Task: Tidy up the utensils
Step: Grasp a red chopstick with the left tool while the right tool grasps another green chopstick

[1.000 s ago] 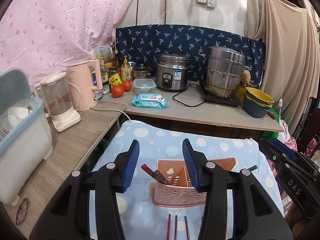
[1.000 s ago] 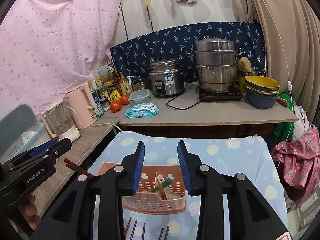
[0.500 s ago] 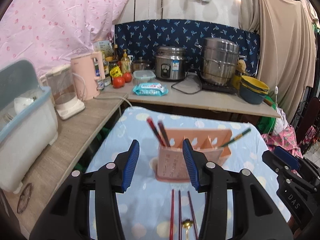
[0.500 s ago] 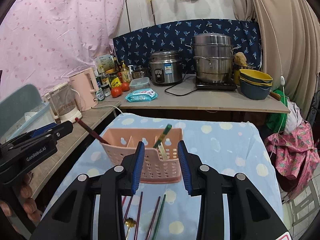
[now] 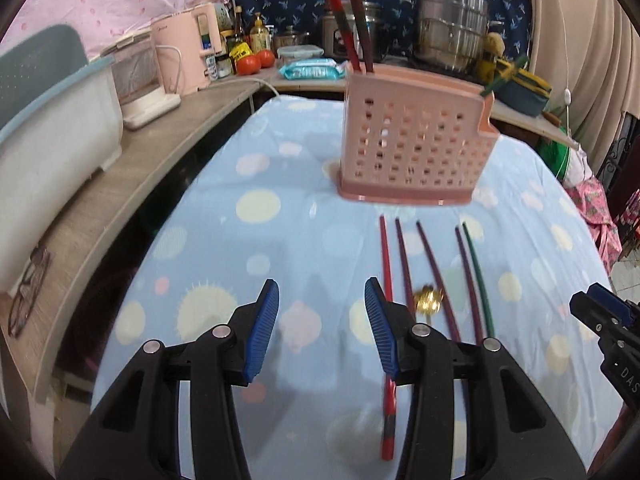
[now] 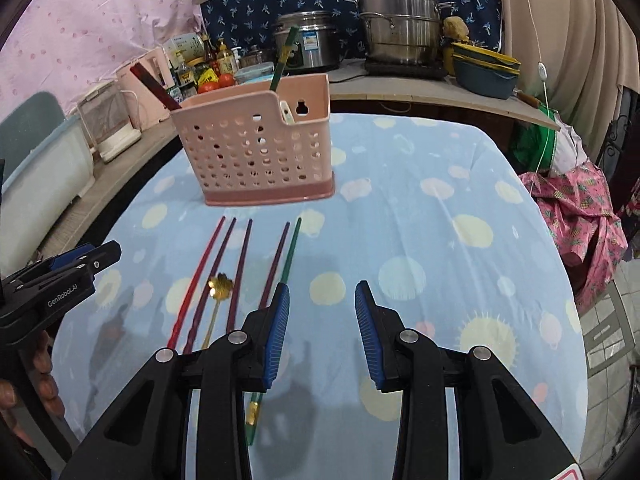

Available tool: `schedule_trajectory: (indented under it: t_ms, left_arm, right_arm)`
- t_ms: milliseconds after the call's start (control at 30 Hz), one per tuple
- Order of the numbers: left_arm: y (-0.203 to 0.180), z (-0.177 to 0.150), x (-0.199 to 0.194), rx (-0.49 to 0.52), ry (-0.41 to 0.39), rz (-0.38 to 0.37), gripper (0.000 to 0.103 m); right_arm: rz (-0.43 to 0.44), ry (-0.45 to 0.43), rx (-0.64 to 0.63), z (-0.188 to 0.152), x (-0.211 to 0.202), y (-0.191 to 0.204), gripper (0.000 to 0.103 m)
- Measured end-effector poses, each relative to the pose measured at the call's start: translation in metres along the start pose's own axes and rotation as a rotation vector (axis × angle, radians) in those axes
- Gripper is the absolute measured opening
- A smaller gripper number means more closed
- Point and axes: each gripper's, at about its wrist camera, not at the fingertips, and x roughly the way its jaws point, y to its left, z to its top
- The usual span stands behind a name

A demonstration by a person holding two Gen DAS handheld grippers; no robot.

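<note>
A pink perforated utensil basket stands on the blue dotted tablecloth; red and brown chopsticks stick out of one end, a green one out of the other. In front of it lie several chopsticks: red, purple, green, plus a gold flower-headed spoon. My left gripper hovers open just left of the red chopstick, nothing between its pads. My right gripper hangs open just right of the green chopstick, empty.
A wooden counter runs along the left with a white dish bin, a blender and a pink kettle. The back counter holds tomatoes, a rice cooker, a steel steamer pot and stacked bowls.
Both grippers have come down and back toward the near side of the table. The basket now stands farther ahead, and the loose chopsticks and spoon lie by the fingertips. Jaws unchanged.
</note>
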Motion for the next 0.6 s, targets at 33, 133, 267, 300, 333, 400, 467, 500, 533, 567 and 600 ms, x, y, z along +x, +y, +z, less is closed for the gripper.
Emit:
schedule_trajectory:
  t_ms: [33,133,267,300,333,400,467,500,533,567,600]
  left_arm:
    - [-0.001,-0.006,0.002,0.000,0.012,-0.004,0.043]
    - [-0.004,-0.020,0.007,0.003,0.041,-0.016,0.042]
    - [-0.009,-0.033,0.011,0.009,0.065,-0.031,0.042]
    - [-0.011,-0.035,0.011,0.010,0.070,-0.036,0.042]
    - [-0.012,-0.037,0.011,0.012,0.074,-0.039,0.042]
    - [-0.014,-0.041,0.011,0.016,0.080,-0.043,0.042]
    - [-0.016,-0.045,0.012,0.019,0.089,-0.046,0.042]
    - [-0.016,-0.046,0.012,0.019,0.094,-0.046,0.042]
    - [-0.016,-0.048,0.013,0.018,0.099,-0.047,0.042]
    - [-0.016,-0.050,0.013,0.017,0.104,-0.047,0.042]
    - [-0.016,-0.051,0.014,0.016,0.108,-0.049,0.042]
  right_arm:
    - [-0.001,0.010,-0.006,-0.006,0.001,0.002,0.034]
    - [0.010,0.044,-0.017,-0.021,0.006,0.008,0.034]
    - [0.033,0.086,-0.022,-0.038,0.012,0.015,0.034]
    - [0.033,0.086,-0.022,-0.038,0.012,0.015,0.034]
    - [0.039,0.095,-0.025,-0.042,0.013,0.018,0.034]
    - [0.046,0.106,-0.032,-0.047,0.014,0.022,0.034]
    - [0.050,0.115,-0.044,-0.051,0.016,0.026,0.032]
    - [0.050,0.118,-0.050,-0.053,0.016,0.028,0.031]
    - [0.053,0.122,-0.055,-0.055,0.017,0.030,0.031]
    - [0.057,0.126,-0.059,-0.056,0.017,0.032,0.029]
    - [0.060,0.129,-0.061,-0.057,0.018,0.033,0.027]
